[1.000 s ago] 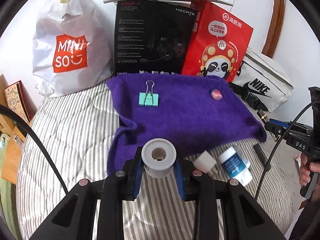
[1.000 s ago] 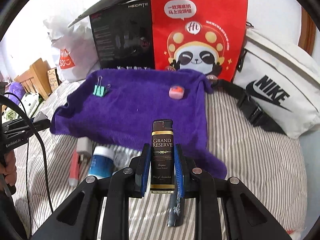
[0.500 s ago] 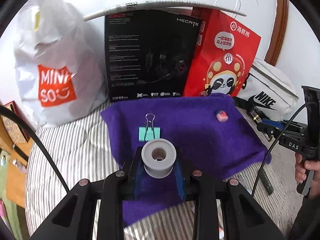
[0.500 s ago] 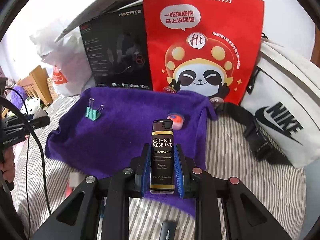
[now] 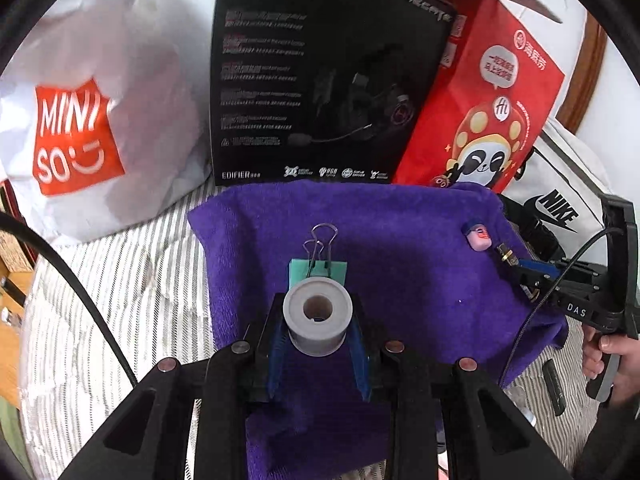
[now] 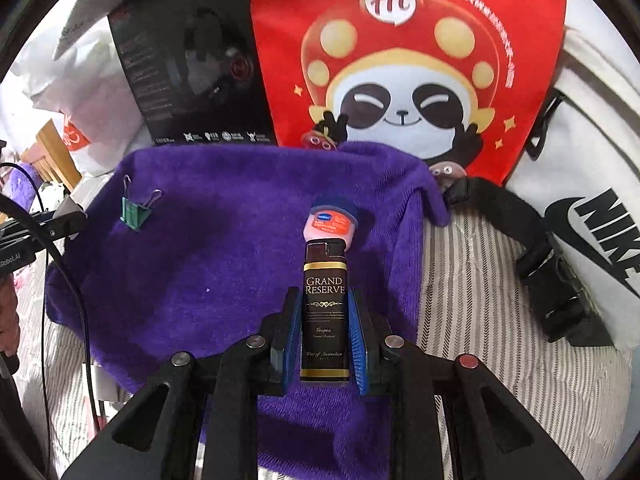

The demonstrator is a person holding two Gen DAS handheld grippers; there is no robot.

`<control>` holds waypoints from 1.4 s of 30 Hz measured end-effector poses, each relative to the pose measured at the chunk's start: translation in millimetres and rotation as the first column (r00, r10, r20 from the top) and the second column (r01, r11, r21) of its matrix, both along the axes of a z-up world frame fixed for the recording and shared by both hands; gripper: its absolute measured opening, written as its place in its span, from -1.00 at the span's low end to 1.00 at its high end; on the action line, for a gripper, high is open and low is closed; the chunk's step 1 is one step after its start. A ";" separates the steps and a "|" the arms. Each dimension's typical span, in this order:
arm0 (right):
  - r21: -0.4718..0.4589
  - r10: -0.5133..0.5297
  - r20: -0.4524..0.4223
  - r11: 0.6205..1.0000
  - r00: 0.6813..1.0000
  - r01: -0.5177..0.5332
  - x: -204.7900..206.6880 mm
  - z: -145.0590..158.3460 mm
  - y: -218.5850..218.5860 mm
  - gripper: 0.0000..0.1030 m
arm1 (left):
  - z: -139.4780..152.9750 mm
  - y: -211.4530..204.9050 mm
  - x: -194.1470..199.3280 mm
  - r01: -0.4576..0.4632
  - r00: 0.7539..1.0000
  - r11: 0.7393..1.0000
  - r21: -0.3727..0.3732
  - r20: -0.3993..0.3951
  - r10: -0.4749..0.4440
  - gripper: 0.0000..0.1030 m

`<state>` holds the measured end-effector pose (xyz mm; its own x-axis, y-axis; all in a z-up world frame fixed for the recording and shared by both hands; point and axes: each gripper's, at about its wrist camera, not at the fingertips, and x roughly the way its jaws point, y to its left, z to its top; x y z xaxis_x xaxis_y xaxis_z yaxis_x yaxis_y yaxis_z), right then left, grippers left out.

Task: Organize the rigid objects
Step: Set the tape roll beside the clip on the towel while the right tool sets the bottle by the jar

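Both hands are closing in over the purple towel [image 5: 400, 260], which a second ago was lying farther off with loose items showing on the stripes in front of it. The left gripper [image 5: 318, 344] is clamping a grey spool [image 5: 317, 320] between its blue pads, and the spool is now hanging right over the near edge of the green binder clip [image 5: 318, 270] on the towel's left part. The right gripper [image 6: 324, 344] is pinching a dark lighter [image 6: 325, 312] labelled Grand Reserve, upright, its top now overlapping the small pink jar [image 6: 330, 224] lying on the towel's right part (whether they are touching I cannot tell). That is suggesting both pieces are about to be set down beside the ones already sorted there.

The towel is spreading over a striped quilted bedcover [image 5: 104, 300]. Along the far side a white shopping bag [image 5: 80, 120], a black headset box [image 5: 320, 80] and a red panda bag [image 6: 400, 60] are standing against the wall, with a white sports bag [image 6: 580, 160] to the right. A dark stick-like item [image 5: 554, 386] is waiting on the stripes near the right hand [image 5: 608, 356].
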<state>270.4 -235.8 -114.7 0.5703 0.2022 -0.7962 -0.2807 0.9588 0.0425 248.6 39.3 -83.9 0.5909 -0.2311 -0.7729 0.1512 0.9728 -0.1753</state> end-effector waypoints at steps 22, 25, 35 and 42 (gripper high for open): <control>-0.010 0.012 -0.004 1.000 1.000 -0.012 2.8 -22.8 6.5 -0.54 | -33.7 -25.5 14.4 0.031 0.999 0.987 0.157 -0.041 -0.024 -0.46; -0.016 0.015 0.003 1.000 1.000 -0.015 1.2 -23.0 7.1 -0.54 | -35.2 -29.3 12.2 0.037 0.999 0.981 0.189 -0.036 -0.031 -0.46; -0.009 0.019 -0.006 1.000 1.000 -0.020 -6.6 -14.0 3.8 -0.16 | -34.9 -36.1 3.5 0.059 0.996 0.982 0.179 -0.074 -0.046 -0.11; 0.019 -0.011 0.044 1.000 0.999 0.010 -37.2 17.1 -7.5 -0.10 | -8.4 -27.2 -19.7 0.017 0.998 0.992 0.127 -0.056 -0.010 -0.11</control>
<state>233.2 -243.3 -97.6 0.6065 0.2111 -0.7665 -0.2729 0.9608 0.0487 228.8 12.1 -92.3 0.5440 -0.1363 -0.8279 0.1580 0.9857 -0.0584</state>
